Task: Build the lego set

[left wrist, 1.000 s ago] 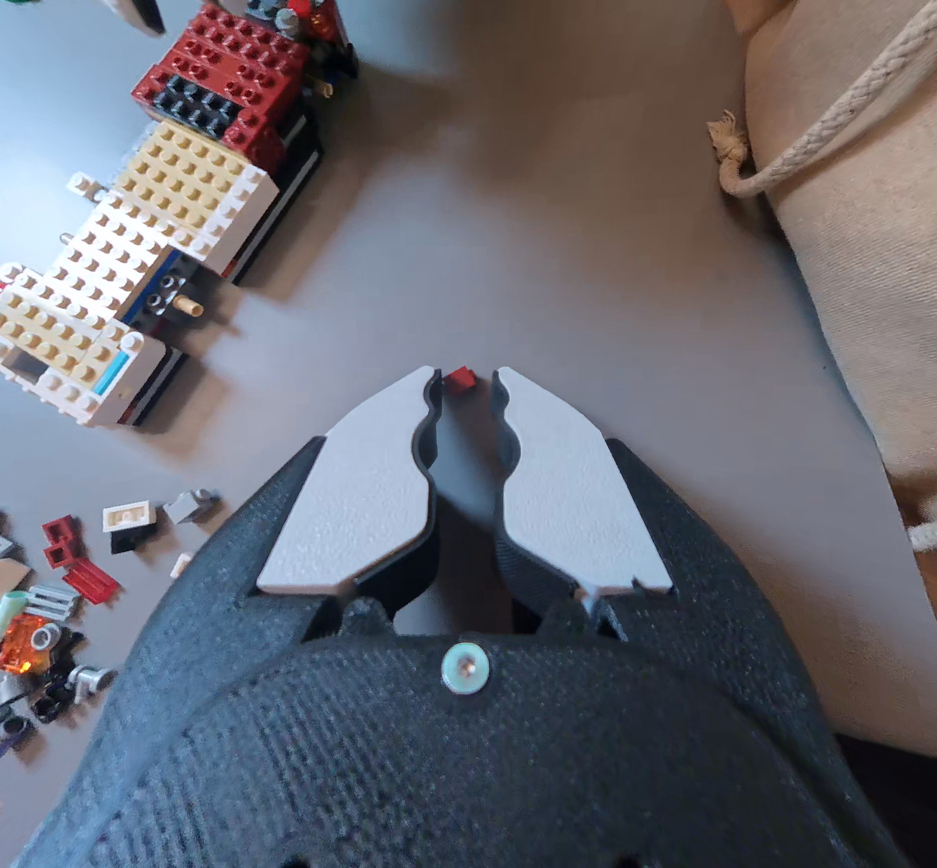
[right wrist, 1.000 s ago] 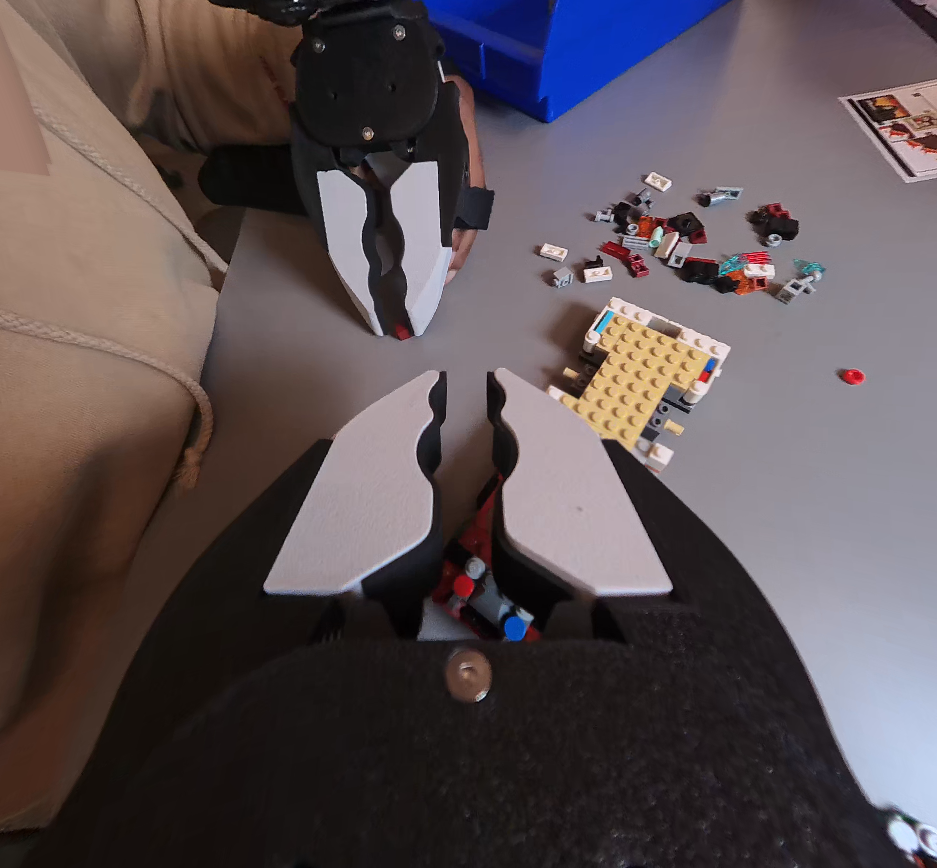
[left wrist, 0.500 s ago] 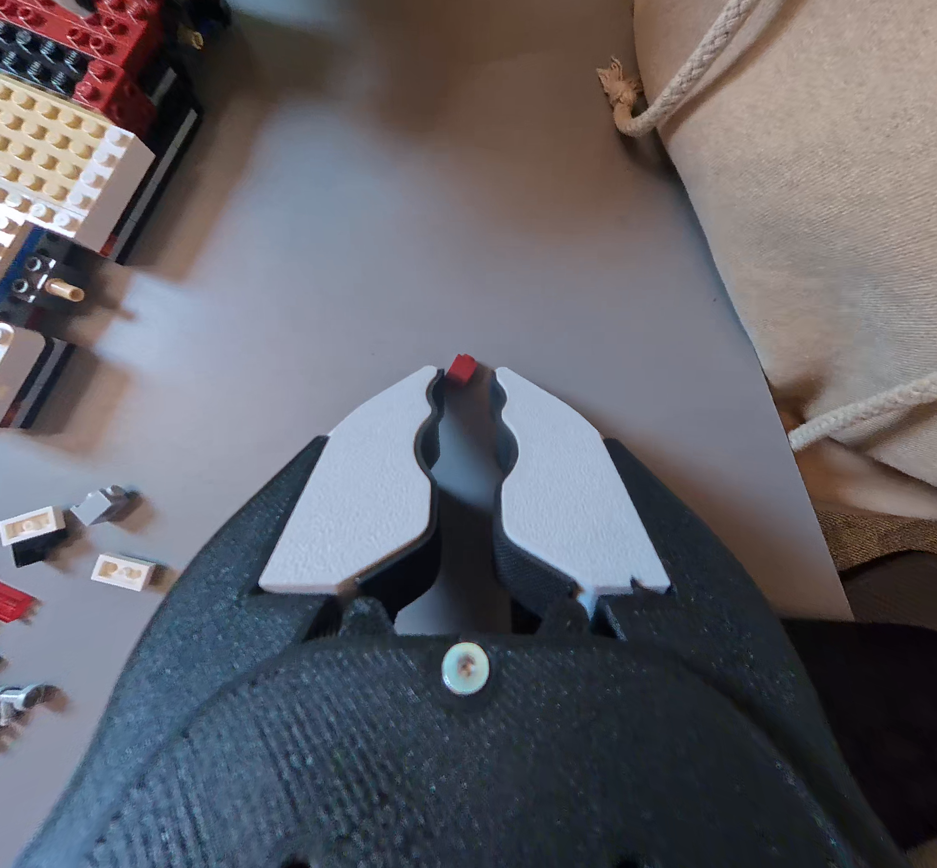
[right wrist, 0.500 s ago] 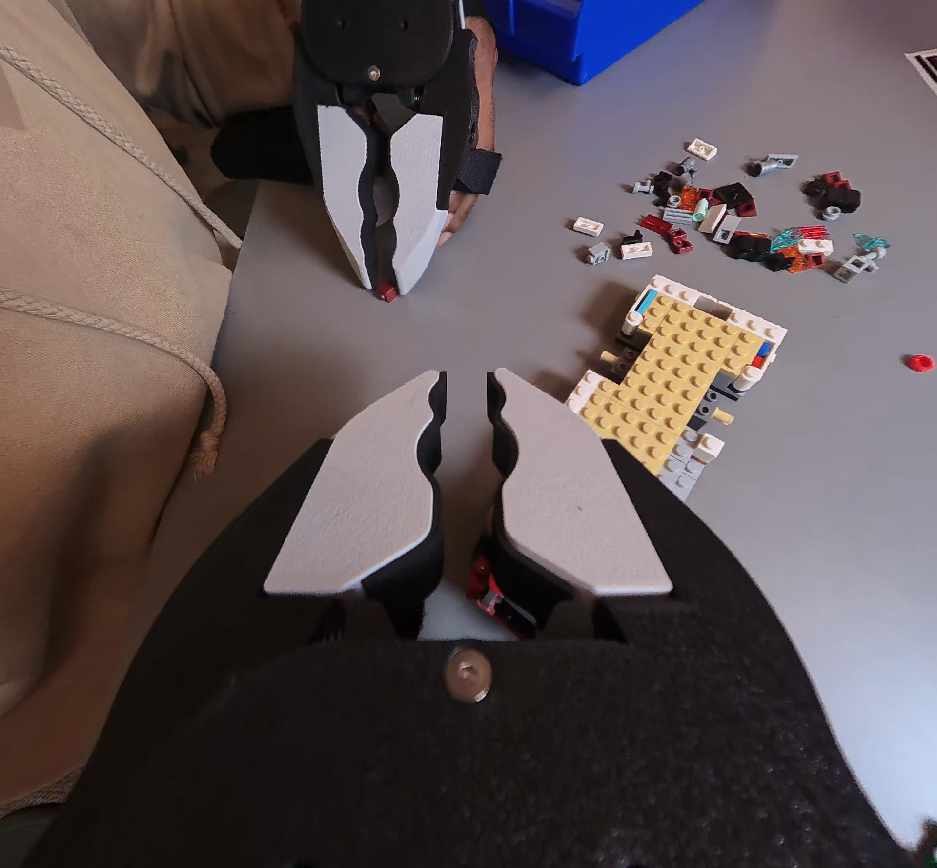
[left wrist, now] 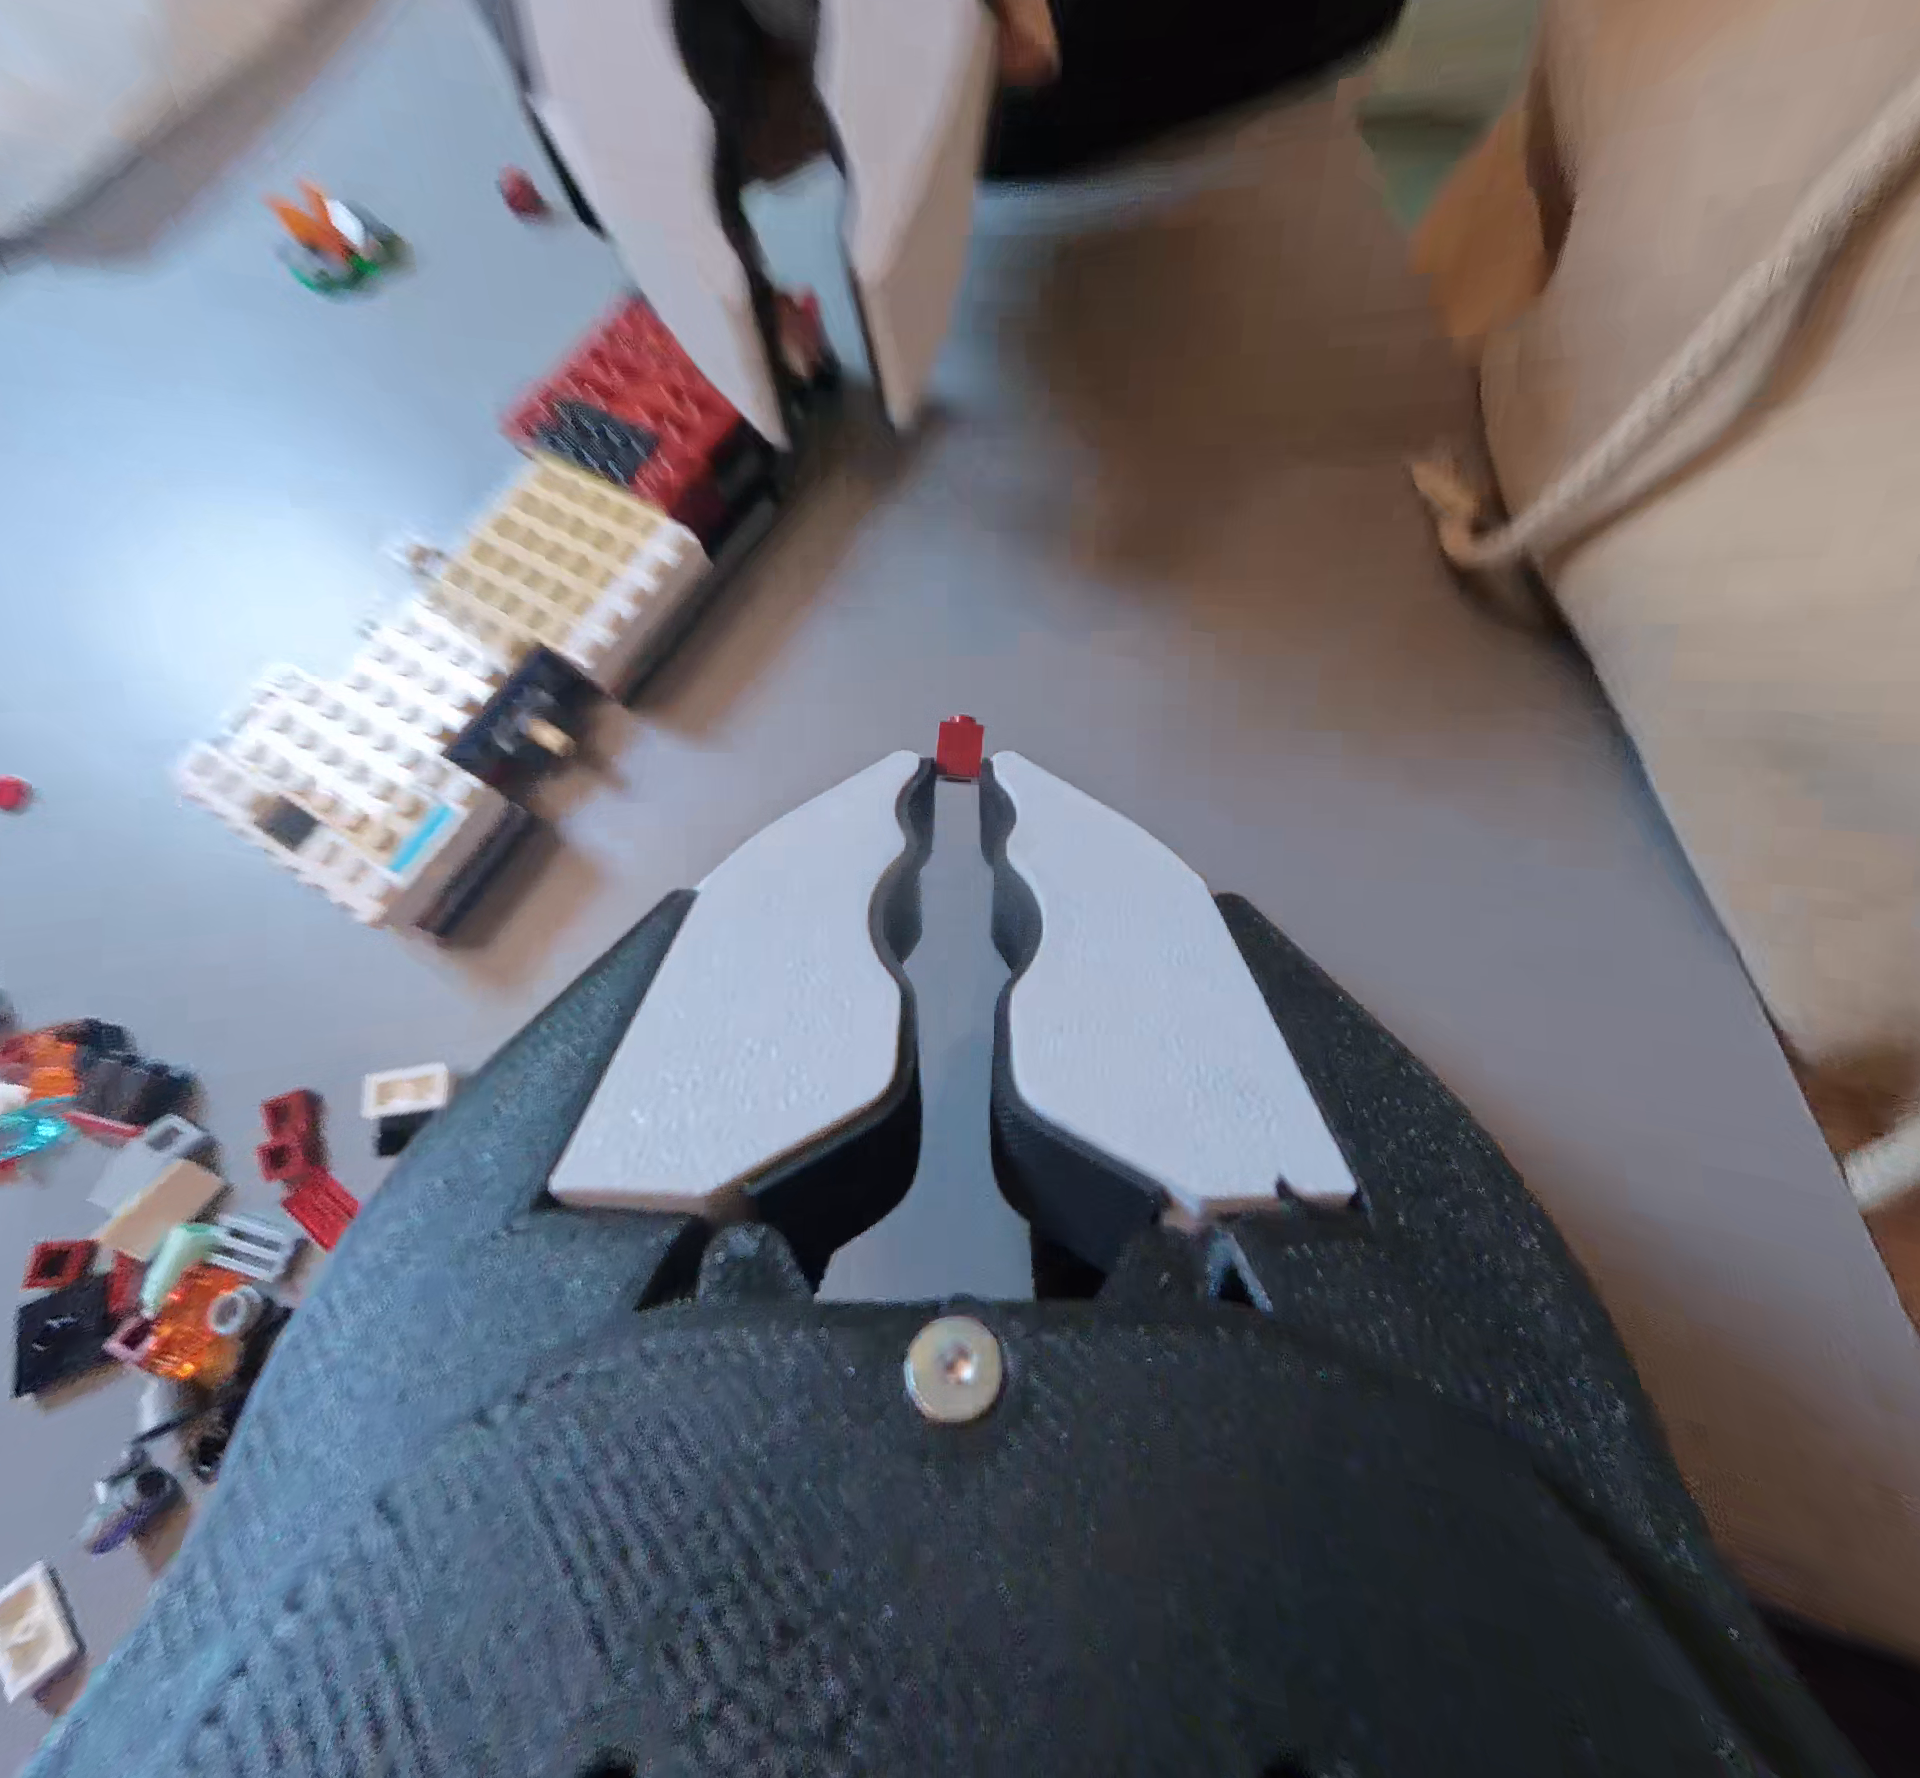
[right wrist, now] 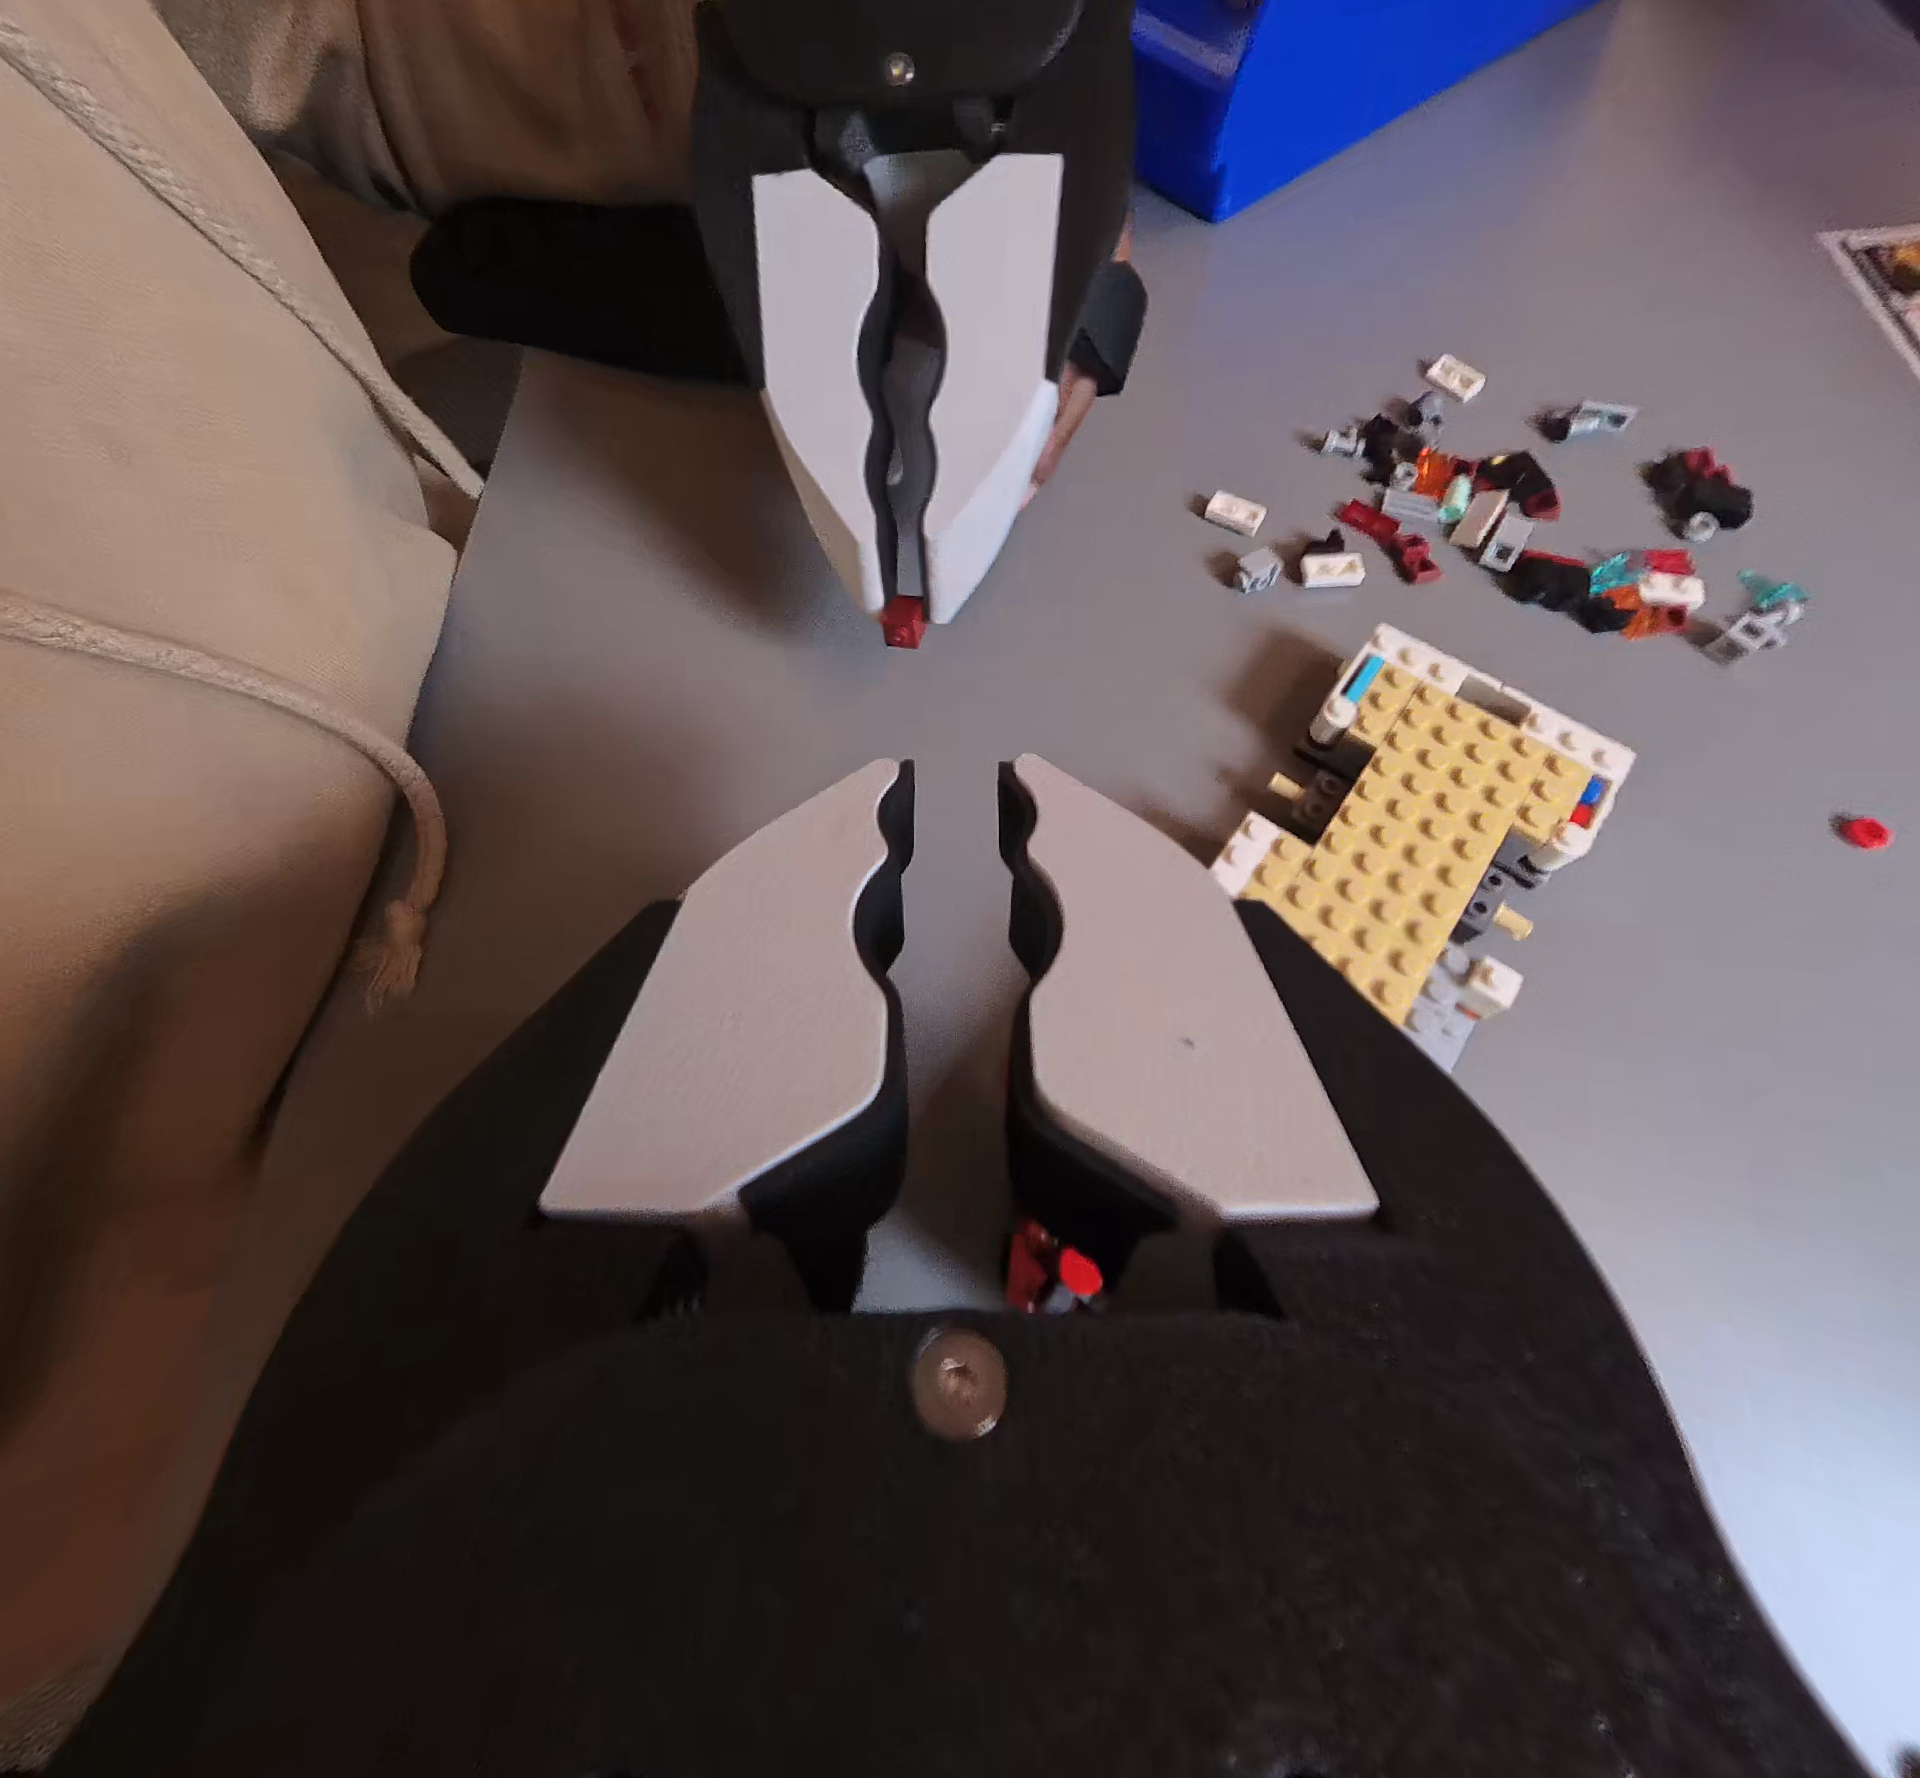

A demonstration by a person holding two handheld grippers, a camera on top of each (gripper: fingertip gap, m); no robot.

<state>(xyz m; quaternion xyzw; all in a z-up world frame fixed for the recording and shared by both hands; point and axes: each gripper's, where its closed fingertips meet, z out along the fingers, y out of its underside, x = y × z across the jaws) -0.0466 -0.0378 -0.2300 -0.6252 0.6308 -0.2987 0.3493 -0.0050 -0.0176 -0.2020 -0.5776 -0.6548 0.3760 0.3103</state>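
We find left gripper narrow, both fingertips pressed on small red brick, held clear above grey table. Right gripper slightly parted, nothing between tips; red pieces sit deep at finger roots, grip there undetermined. Tan-and-white brick assembly beside right gripper; loose pieces beyond.

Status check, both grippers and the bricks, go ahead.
Left gripper shut on tiny red brick. Right gripper open, beside brick model. Loose bricks beyond.
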